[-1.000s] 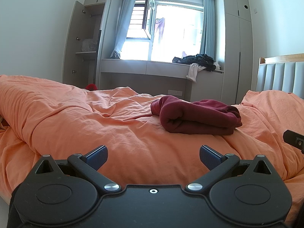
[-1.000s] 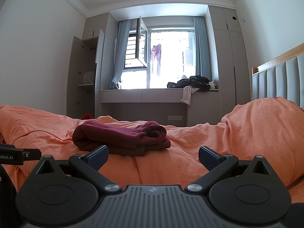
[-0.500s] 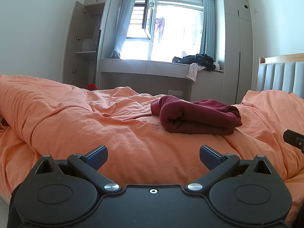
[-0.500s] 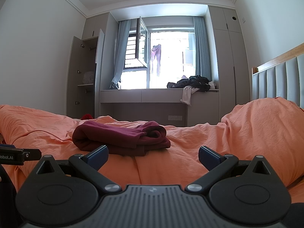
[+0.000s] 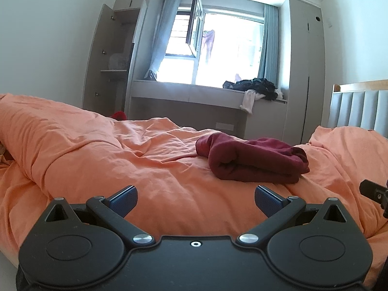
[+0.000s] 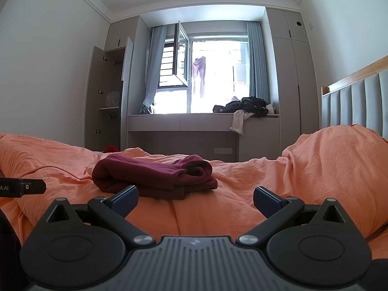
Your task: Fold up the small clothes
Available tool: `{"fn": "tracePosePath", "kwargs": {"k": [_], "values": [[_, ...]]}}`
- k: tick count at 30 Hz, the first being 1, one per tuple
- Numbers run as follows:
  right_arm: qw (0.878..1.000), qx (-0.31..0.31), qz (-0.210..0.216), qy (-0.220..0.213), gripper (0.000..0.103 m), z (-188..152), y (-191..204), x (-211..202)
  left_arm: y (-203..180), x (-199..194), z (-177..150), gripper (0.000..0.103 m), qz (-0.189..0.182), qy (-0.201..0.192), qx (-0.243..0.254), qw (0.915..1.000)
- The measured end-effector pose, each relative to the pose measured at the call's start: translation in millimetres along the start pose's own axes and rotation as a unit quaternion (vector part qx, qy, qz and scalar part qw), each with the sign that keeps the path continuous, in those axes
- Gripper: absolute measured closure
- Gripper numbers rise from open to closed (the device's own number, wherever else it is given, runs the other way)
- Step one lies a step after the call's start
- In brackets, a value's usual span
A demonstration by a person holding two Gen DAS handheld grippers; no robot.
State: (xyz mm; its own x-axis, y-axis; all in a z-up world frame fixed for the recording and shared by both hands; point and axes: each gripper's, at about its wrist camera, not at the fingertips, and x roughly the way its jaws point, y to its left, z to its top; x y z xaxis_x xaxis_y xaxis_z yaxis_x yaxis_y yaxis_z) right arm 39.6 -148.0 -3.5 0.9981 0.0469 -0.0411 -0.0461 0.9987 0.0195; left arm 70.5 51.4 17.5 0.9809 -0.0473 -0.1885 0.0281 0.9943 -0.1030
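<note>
A dark red garment (image 5: 254,161) lies folded in a compact bundle on the orange bedcover (image 5: 121,160). In the right wrist view the dark red garment (image 6: 155,175) lies ahead and to the left. My left gripper (image 5: 196,200) is open and empty, held low over the cover, short of the garment and to its left. My right gripper (image 6: 196,200) is open and empty, near the garment's front edge and to its right. Neither touches the cloth. A bit of the right gripper's body (image 5: 374,192) shows at the right edge of the left wrist view.
A padded grey headboard (image 6: 356,106) stands at the right. A raised hump of orange duvet (image 6: 334,160) lies at the right. A window bench (image 6: 203,122) with a heap of dark clothes (image 6: 245,106) stands beyond the bed. An open wardrobe (image 6: 106,101) stands at the left.
</note>
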Motion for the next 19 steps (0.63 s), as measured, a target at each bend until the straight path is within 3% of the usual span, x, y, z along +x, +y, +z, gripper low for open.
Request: {"fn": "tracePosePath", "kwargs": {"k": [19], "values": [[1.0,0.0,0.0,0.0,0.0,-0.2,-0.3,0.1,-1.2,-0.6,-0.7,0.0,0.003,-0.002,0.008,1.0]]}}
